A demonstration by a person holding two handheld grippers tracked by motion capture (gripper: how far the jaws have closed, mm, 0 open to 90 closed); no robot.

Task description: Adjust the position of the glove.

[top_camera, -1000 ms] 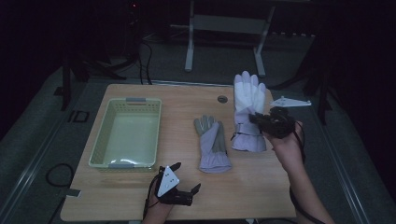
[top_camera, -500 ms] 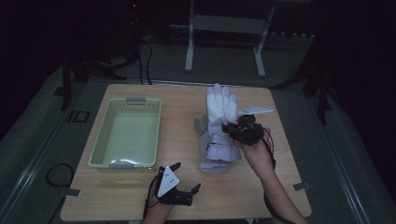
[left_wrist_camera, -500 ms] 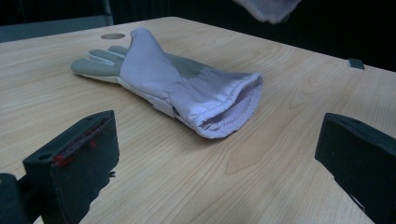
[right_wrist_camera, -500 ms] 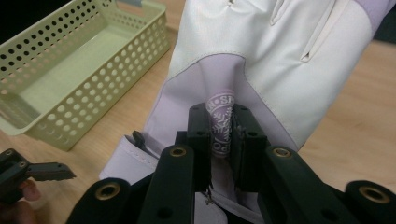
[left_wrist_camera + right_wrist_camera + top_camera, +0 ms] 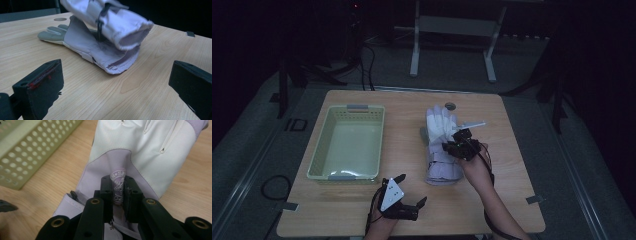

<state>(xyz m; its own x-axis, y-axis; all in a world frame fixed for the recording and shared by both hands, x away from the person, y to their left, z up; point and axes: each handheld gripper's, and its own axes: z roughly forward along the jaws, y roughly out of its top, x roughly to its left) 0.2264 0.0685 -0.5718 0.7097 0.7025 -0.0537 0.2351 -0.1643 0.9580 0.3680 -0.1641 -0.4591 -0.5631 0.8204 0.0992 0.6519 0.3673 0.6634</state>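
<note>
Black jaws of the right gripper (image 5: 117, 192) pinch a fold of the white glove (image 5: 140, 152), a printed lilac tab squeezed between the pads; this gripper's own view gives that detail, while the high view gives just the gripper (image 5: 462, 146) over the glove (image 5: 439, 125) near the table's middle. From the left gripper view, the held glove (image 5: 117, 20) hangs just above a second glove (image 5: 100, 47) that lies flat on the wooden table (image 5: 100, 95), its grey fingers pointing away and its cuff open toward the camera. Whether the two gloves touch I cannot tell.

At the near edge, the left gripper (image 5: 404, 192) rests on the table (image 5: 512, 200) with its jaws spread wide and nothing between them, well apart from the gloves. Left of the gloves stands a pale green perforated basket (image 5: 347, 145), its wall also showing in the right gripper view (image 5: 30, 150). Farther off, a small round hole (image 5: 450, 106) marks the tabletop, and beyond the far edge stands a metal frame (image 5: 452, 30) on the dark floor.
</note>
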